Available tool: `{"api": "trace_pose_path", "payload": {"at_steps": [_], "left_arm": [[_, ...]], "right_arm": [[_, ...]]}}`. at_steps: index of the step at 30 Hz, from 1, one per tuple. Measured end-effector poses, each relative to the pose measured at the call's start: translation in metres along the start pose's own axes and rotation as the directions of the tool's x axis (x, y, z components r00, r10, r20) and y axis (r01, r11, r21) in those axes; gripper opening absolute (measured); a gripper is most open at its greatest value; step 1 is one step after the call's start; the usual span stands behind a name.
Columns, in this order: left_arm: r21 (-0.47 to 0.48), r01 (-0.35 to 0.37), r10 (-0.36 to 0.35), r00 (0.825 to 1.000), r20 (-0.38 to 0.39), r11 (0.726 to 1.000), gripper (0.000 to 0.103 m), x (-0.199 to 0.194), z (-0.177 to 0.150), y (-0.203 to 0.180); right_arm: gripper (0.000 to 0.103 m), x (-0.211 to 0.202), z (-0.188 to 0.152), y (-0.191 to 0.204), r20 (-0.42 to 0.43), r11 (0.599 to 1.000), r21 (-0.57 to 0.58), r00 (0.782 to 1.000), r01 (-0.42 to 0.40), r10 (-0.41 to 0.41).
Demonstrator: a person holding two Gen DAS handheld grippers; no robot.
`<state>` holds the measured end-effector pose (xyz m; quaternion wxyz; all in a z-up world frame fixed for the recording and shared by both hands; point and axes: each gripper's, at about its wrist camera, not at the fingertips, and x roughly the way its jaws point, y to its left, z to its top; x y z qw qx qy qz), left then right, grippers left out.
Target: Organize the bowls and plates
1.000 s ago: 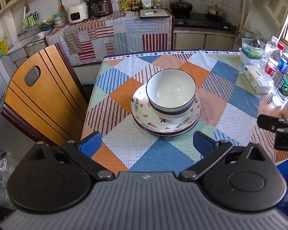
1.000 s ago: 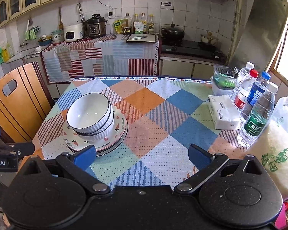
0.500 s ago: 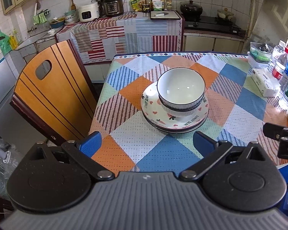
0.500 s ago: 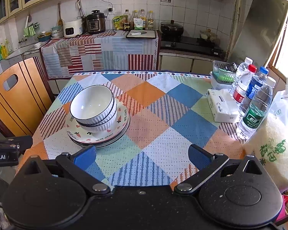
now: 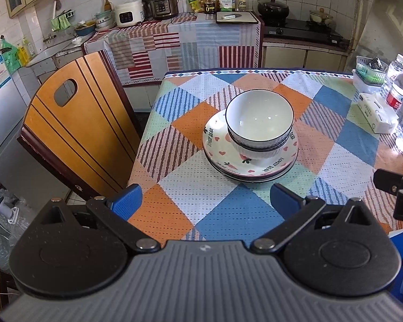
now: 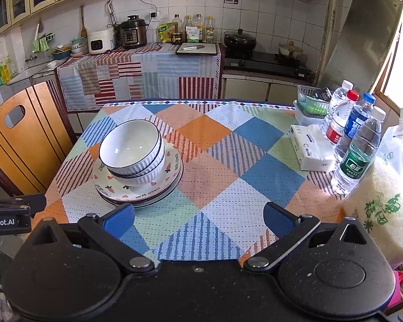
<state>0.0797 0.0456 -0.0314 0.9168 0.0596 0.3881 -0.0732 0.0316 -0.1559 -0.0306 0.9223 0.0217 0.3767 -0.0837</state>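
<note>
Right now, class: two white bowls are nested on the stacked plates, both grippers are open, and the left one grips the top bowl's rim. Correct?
Not quite. The left gripper holds nothing; the left wrist view shows it short of the bowls and plates. The rest stands, right gripper included.

The lower bowl [image 5: 258,152] shows only its ribbed outer wall — its inside is covered by the bowl nested in it. Beneath the heart-patterned plate [image 5: 223,149], only dark rims show, so how many plates lie under it cannot be told. At 6 o'clock the near edge of the surface [image 6: 217,214] is hidden behind the hand-held gripper. At 3 o'clock the rice bag [image 6: 387,209] is cut off by the frame edge — its printed characters partly lost.
</note>
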Motion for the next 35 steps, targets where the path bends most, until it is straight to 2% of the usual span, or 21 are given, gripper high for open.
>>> {"api": "trace_pose_path", "payload": {"at_steps": [7, 35], "left_arm": [[0.017, -0.015, 0.016, 1.000, -0.012, 1.000, 0.103, 0.0006, -0.0011, -0.0034], [0.025, 0.014, -0.013, 1.000, -0.011, 1.000, 0.103, -0.0033, -0.0039, -0.0100]], "right_arm": [[0.103, 0.0004, -0.0017, 0.0003, -0.003, 1.000, -0.004, 1.000, 0.005, -0.005], [0.103, 0.0022, -0.0044, -0.0013, -0.015, 1.000, 0.008, 1.000, 0.010, -0.010]]}}
